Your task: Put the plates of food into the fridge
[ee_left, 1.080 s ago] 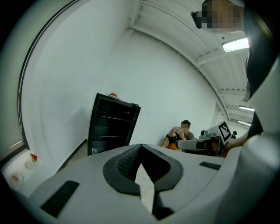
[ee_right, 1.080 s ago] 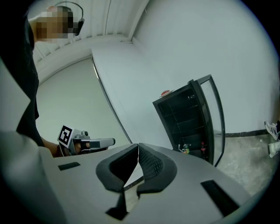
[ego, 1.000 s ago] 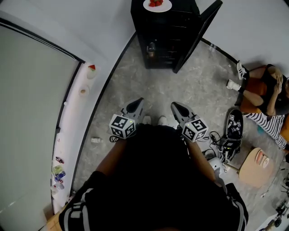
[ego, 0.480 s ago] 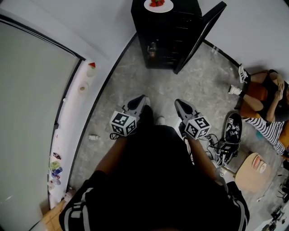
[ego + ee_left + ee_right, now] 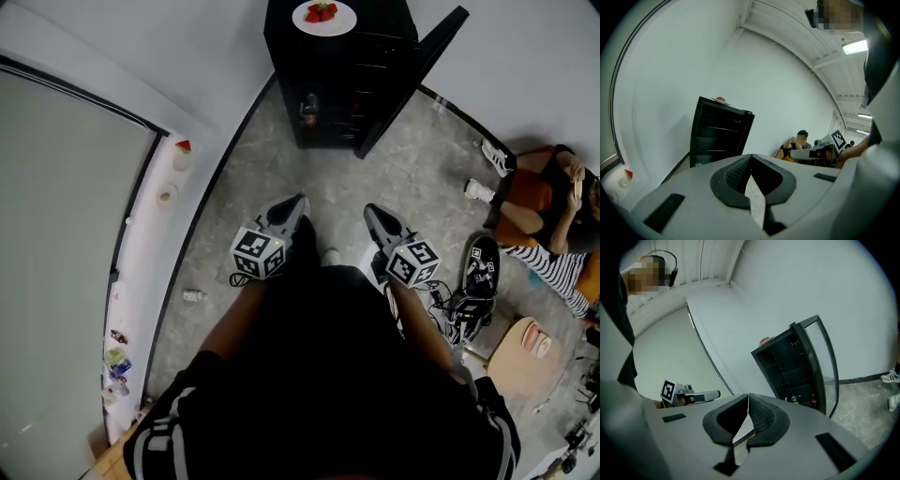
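A black fridge point(image 5: 337, 75) stands against the far wall with its glass door point(image 5: 412, 80) swung open to the right. On its top rests a white plate of strawberries point(image 5: 323, 16). My left gripper point(image 5: 296, 201) and right gripper point(image 5: 369, 210) are held side by side in front of my body, both pointing at the fridge from some way off. Both are shut with nothing between the jaws. In the left gripper view the fridge point(image 5: 719, 133) shows past the shut gripper point(image 5: 750, 157). The right gripper view shows the shut gripper point(image 5: 748, 397), the shelves point(image 5: 787, 369) and bottles point(image 5: 813, 399) low inside.
A person sits on the floor at the right point(image 5: 553, 216), with shoes point(image 5: 486, 262), cables point(image 5: 464, 314) and a round wooden stool point(image 5: 527, 349) nearby. A white ledge point(image 5: 155, 234) along the left wall holds small cups; a small bottle point(image 5: 192, 295) lies below it.
Both grippers have been carried a little forward toward the fridge as the person steps ahead. The jaws stay shut and empty.
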`<state>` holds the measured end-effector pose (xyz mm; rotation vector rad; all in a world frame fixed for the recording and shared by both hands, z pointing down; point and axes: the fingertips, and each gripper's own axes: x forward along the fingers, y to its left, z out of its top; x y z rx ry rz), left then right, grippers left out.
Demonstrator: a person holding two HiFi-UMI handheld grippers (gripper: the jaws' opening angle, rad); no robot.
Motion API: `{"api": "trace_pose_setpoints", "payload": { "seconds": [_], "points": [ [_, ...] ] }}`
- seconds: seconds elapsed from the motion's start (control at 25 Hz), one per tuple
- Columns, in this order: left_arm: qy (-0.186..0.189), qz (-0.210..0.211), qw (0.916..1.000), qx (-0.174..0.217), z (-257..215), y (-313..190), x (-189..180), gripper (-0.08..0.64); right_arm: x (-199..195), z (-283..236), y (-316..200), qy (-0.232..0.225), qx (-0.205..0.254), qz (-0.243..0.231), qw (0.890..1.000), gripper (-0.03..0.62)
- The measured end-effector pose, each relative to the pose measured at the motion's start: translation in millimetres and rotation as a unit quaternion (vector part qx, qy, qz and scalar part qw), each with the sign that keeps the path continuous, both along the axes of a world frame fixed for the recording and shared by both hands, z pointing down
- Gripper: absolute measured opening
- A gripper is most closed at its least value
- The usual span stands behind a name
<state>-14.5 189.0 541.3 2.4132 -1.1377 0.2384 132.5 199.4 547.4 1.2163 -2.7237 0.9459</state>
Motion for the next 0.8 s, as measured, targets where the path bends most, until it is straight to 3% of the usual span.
{"api": "trace_pose_setpoints", "payload": {
  "seconds": [0.36, 0.8],
  "points": [
    [0.002, 0.006, 0.9999, -0.014, 7, -69, -18, 0.021, -25, 3, -64, -0.003, -0.017, -0.003, 1.000, 0.025],
    [0.006, 0.034, 0.9993, -0.017, 4, -156, -45, 0.021, -42, -4, -153, -0.016, -0.031, 0.036, 0.999, 0.025]
  ]
}}
